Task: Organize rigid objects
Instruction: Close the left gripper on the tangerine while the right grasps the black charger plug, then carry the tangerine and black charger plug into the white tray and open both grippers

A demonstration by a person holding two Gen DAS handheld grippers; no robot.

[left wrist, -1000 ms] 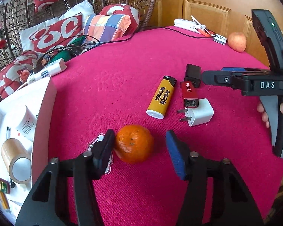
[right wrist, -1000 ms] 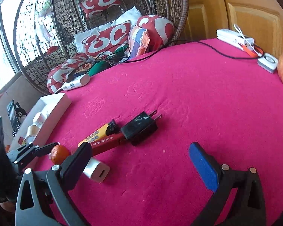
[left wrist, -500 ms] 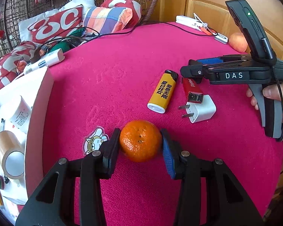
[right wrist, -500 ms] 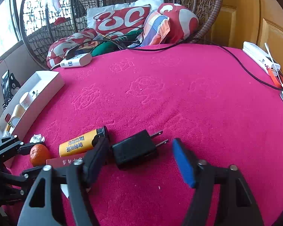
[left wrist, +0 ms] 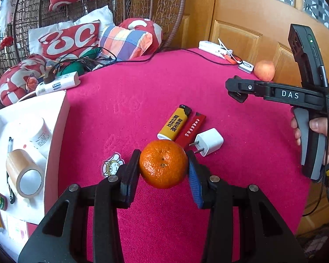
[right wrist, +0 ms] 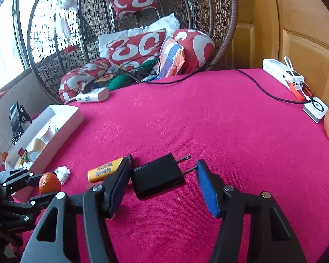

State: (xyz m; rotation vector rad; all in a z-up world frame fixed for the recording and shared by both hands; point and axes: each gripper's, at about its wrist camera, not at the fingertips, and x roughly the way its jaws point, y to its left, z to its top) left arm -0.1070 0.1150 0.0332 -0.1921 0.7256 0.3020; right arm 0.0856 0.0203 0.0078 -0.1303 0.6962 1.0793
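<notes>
Holding a mandarin [left wrist: 163, 164] in the left gripper [left wrist: 162, 160], I read both pads pressed against its sides, and it looks clear of the pink cloth of the desk [left wrist: 142, 87]. The right gripper [right wrist: 164, 166] has just been closing its jaws with the black charger [right wrist: 156, 178] between them. They now clamp it end to end: the black pad sits against the body's back and the blue pad against a prong tip. Its long axis therefore runs straight across the jaws, and I judge that grip less sure than one on the flat sides.

What I expect the next move to turn on is the white box [left wrist: 33, 103]. It sits at the desk's edge, off to the left of the left jaws and well apart from the right ones. My left hand is the nearer one, so I judge the mandarin should go in first and the charger must cross the desk after it.

Counting what I can see:
- Two lighters, one yellow [left wrist: 174, 121] and one red [left wrist: 192, 127], lie side by side.
- Two chargers: the black one held, and a white one [left wrist: 209, 141] just beside the red lighter.
- One mandarin.
- One apple [left wrist: 264, 70] at the far edge.
- One sticker [left wrist: 113, 167] on the cloth.
- One tape roll [left wrist: 24, 173] and one white jar [left wrist: 38, 131] inside the box.
</notes>
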